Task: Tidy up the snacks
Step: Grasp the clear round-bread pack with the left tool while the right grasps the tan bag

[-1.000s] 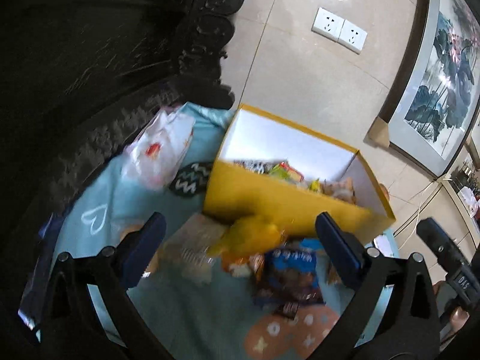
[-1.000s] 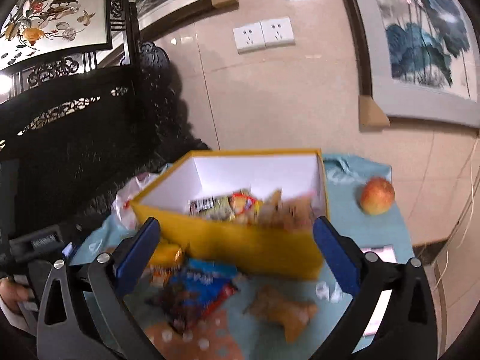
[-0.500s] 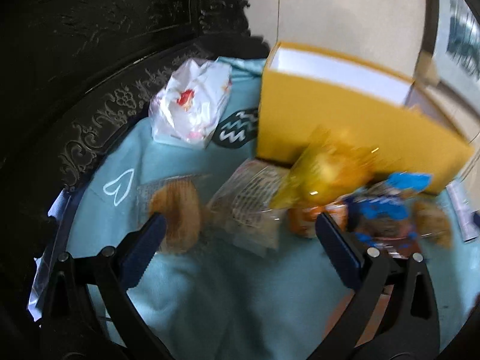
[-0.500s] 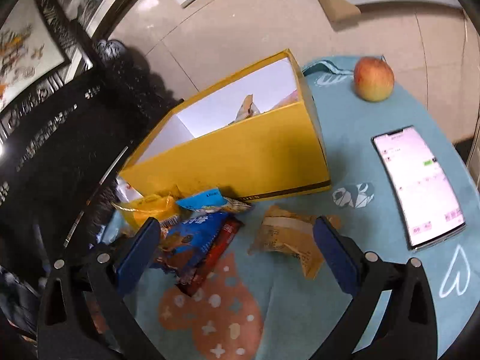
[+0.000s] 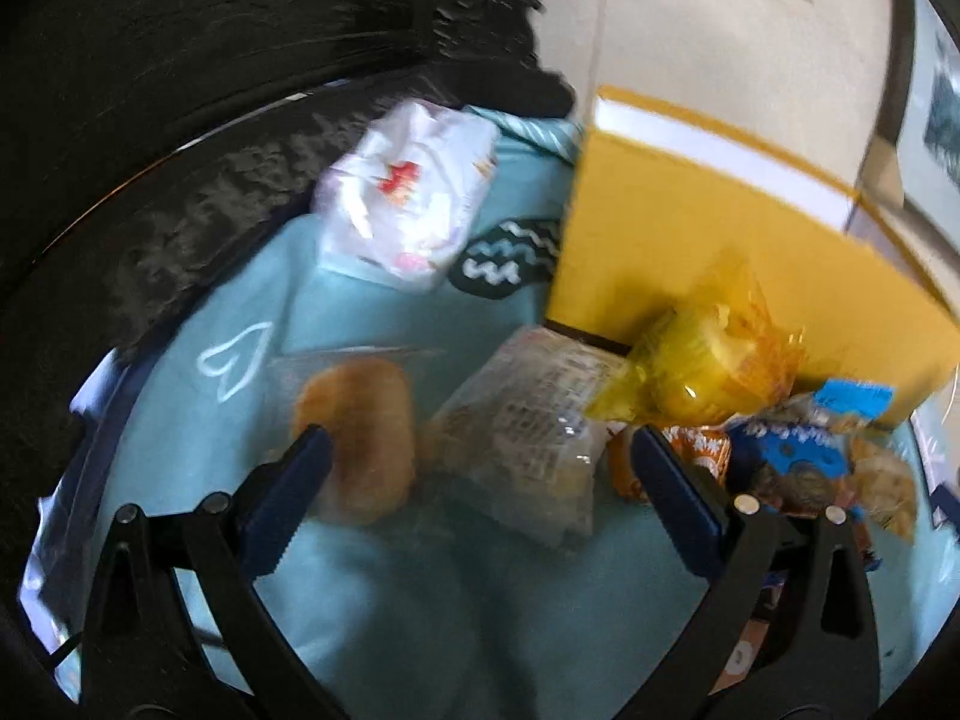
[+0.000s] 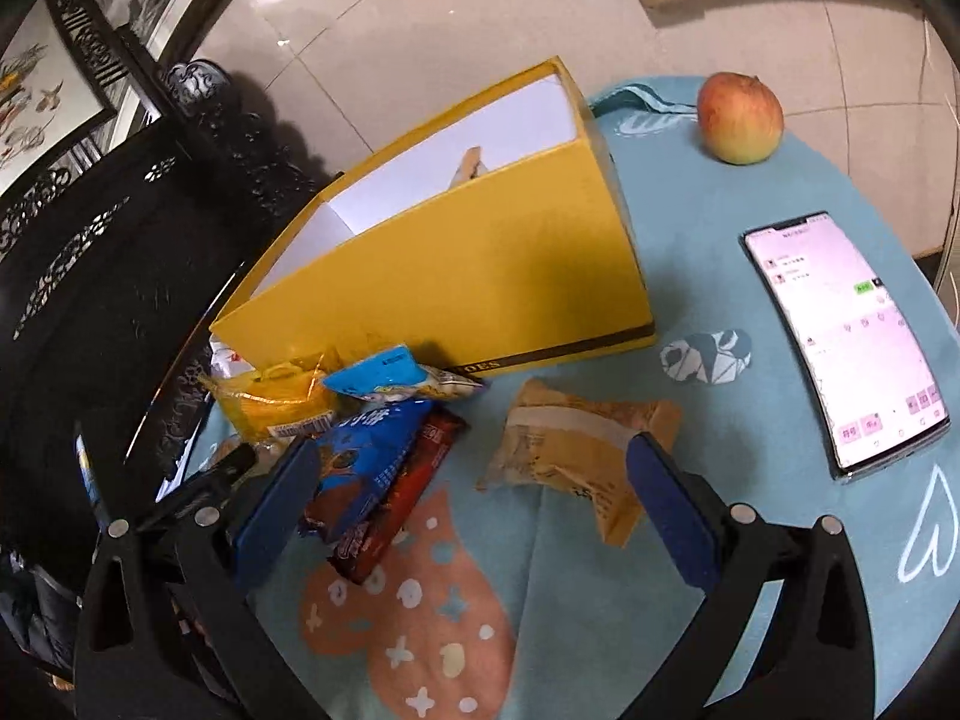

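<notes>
A yellow box [image 6: 456,276] with a white inside stands on the blue tablecloth; it also shows in the left wrist view [image 5: 708,240]. Loose snacks lie in front of it. My left gripper [image 5: 480,480] is open and empty, low over a clear-wrapped bread roll [image 5: 360,426] and a clear packet [image 5: 528,438], with a yellow bag [image 5: 702,366] beyond. My right gripper [image 6: 468,498] is open and empty, with a tan packet [image 6: 576,450] between its fingers, and a blue packet [image 6: 366,456] and a red bar [image 6: 402,492] by the left finger.
An apple [image 6: 741,118] and a lit phone [image 6: 846,336] lie right of the box. A white plastic bag [image 5: 408,198] lies at the table's left rear. Dark carved furniture [image 6: 90,240] stands close on the left. My left gripper's frame [image 6: 198,480] shows at the right view's left.
Both grippers have dropped and tilted down toward the table. The left one now looks at the bread and clear packet; the right one has closed in on the tan packet. Both stay open.
</notes>
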Tool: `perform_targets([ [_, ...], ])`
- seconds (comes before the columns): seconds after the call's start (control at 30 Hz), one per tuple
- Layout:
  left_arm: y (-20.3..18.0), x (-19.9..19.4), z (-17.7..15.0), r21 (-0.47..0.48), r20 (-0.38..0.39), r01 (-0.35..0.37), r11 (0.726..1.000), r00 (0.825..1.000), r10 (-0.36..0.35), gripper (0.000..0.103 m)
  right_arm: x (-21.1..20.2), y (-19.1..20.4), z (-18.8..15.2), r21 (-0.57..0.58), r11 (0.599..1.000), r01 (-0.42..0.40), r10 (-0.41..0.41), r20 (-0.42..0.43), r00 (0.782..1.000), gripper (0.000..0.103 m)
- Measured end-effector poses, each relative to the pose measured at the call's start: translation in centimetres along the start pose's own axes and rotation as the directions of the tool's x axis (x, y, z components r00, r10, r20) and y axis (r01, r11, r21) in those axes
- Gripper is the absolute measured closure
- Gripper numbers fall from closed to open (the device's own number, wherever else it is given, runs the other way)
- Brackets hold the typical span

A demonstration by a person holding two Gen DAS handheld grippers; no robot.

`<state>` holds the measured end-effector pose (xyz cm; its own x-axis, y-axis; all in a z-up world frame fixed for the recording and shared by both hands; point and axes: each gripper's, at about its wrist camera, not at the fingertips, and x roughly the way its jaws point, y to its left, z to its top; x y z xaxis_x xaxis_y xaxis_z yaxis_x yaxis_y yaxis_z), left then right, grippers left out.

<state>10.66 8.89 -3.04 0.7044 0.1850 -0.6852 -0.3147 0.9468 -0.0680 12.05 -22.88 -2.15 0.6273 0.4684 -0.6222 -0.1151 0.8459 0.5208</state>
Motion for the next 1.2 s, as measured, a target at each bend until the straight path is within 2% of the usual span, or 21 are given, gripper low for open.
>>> perform_targets([
  [0.13, 1.9, -0.5, -0.4, -0.065, 0.012, -0.084, 0.994, 0.996, 0.085, 0.002, 0.1, 0.4, -0.1, -0.006, 1.000, -0.004, 0.004, -0.013, 1.000, 0.001],
  [0.23, 2.5, 1.5, -0.6, -0.084, -0.061, -0.145, 0.986, 0.988, 0.140, 0.002, -0.2, 1.0, -0.2, -0.029, 0.999, -0.017, 0.017, -0.010, 1.000, 0.001],
  [0.27, 2.6, 1.8, -0.8, -0.094, -0.073, -0.144, 0.985, 0.988, 0.138, 0.002, -0.3, 1.2, -0.2, -0.035, 0.999, -0.020, 0.019, -0.007, 1.000, 0.001],
  [0.37, 3.3, 2.7, -1.2, -0.151, -0.096, -0.106, 0.983, 0.991, 0.092, 0.002, -0.8, 1.4, -0.1, -0.036, 0.999, -0.031, 0.032, 0.006, 0.999, 0.001],
  [0.53, 3.9, 3.3, -1.3, -0.211, -0.118, -0.037, 0.977, 0.993, 0.012, 0.008, -1.0, 1.4, -0.2, -0.029, 0.999, -0.047, 0.046, -0.010, 0.999, 0.001],
  [0.63, 4.9, 3.0, -1.3, -0.296, -0.117, -0.004, 0.955, 0.993, -0.032, 0.010, -1.2, 1.6, -0.2, -0.035, 0.998, -0.051, 0.051, -0.004, 0.999, 0.001],
  [0.73, 6.3, 2.0, -1.2, -0.400, -0.092, 0.018, 0.916, 0.994, -0.059, 0.010, -1.0, 1.7, -0.3, -0.042, 0.998, -0.044, 0.043, -0.011, 0.999, 0.001],
  [0.83, 7.0, 1.9, -0.9, -0.404, -0.104, -0.033, 0.914, 0.995, -0.010, 0.010, -0.8, 1.9, -0.4, -0.045, 0.998, -0.043, 0.042, -0.021, 0.999, 0.001],
  [0.9, 7.4, 2.9, -0.8, -0.435, -0.123, -0.051, 0.899, 0.992, -0.003, 0.010, -0.8, 2.0, -0.4, -0.050, 0.998, -0.044, 0.043, -0.019, 0.999, 0.001],
  [0.97, 6.8, 4.0, -0.3, -0.386, -0.145, -0.104, 0.917, 0.988, 0.051, 0.009, -0.8, 2.1, -0.5, -0.055, 0.997, -0.046, 0.045, -0.020, 0.999, 0.001],
  [1.07, 6.1, 4.9, 0.2, -0.347, -0.142, -0.165, 0.923, 0.982, 0.122, 0.009, -0.7, 2.3, -0.6, -0.059, 0.997, -0.042, 0.041, -0.025, 0.999, 0.001],
  [1.13, 5.6, 5.0, 0.2, -0.310, -0.140, -0.201, 0.929, 0.976, 0.165, 0.032, -0.6, 2.2, -0.6, -0.060, 0.997, -0.038, 0.036, -0.028, 0.999, 0.001],
  [1.17, 5.0, 5.0, 0.2, -0.256, -0.134, -0.207, 0.944, 0.975, 0.178, 0.049, -0.6, 2.2, -0.6, -0.059, 0.998, -0.036, 0.034, -0.030, 0.999, 0.001],
  [1.2, 4.4, 5.0, 0.2, -0.213, -0.134, -0.213, 0.954, 0.973, 0.187, 0.050, -0.6, 2.1, -0.6, -0.055, 0.998, -0.034, 0.032, -0.031, 0.999, 0.001],
])
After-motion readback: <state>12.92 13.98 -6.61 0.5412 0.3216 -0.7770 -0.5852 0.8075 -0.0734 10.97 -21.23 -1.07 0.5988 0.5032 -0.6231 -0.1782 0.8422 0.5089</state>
